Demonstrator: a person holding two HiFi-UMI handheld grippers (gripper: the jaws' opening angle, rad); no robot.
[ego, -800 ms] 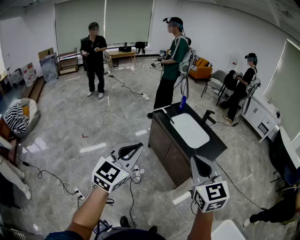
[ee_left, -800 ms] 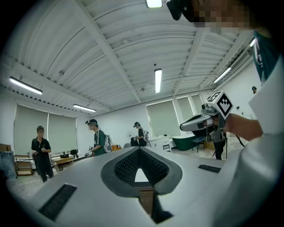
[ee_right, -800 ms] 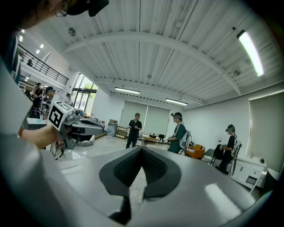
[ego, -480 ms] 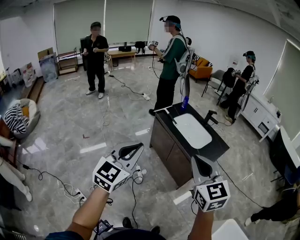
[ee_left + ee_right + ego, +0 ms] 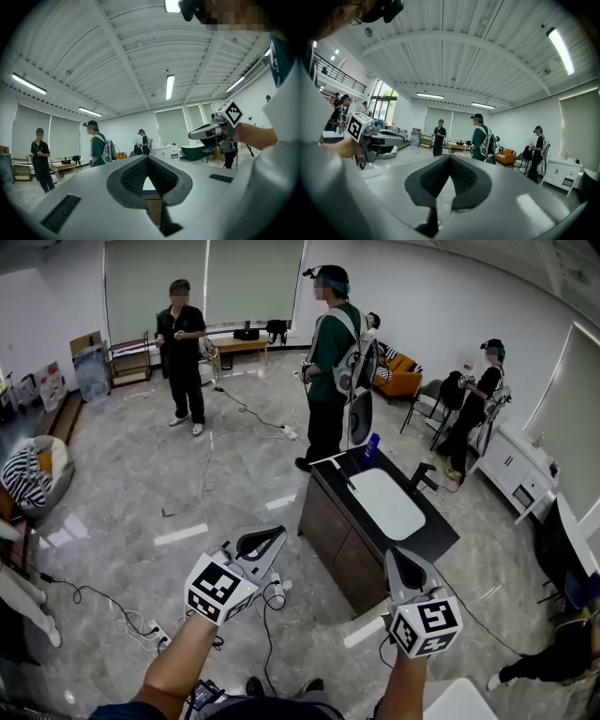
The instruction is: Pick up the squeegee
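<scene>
The squeegee [image 5: 334, 470], a pale blade on a dark handle, lies at the far left end of the black sink counter [image 5: 427, 542], beside the white basin [image 5: 380, 501]. My left gripper [image 5: 273, 537] hovers over the floor to the left of the counter, shut and holding nothing. My right gripper [image 5: 397, 561] hangs at the counter's near end, also shut and empty. In the left gripper view the jaws [image 5: 147, 158] meet at the tip, and the right gripper [image 5: 206, 133] shows beyond. The right gripper view shows its own tips [image 5: 450, 157] together.
A blue bottle [image 5: 371, 444] and a dark faucet [image 5: 422, 474] stand on the counter's far side. A person in green [image 5: 330, 381] stands just past the counter's far end. Two more people [image 5: 182, 352] stand farther off. Cables [image 5: 267, 601] trail over the floor.
The person in green has turned and stepped closer to the counter's far end. Both grippers stay almost where they were, still shut.
</scene>
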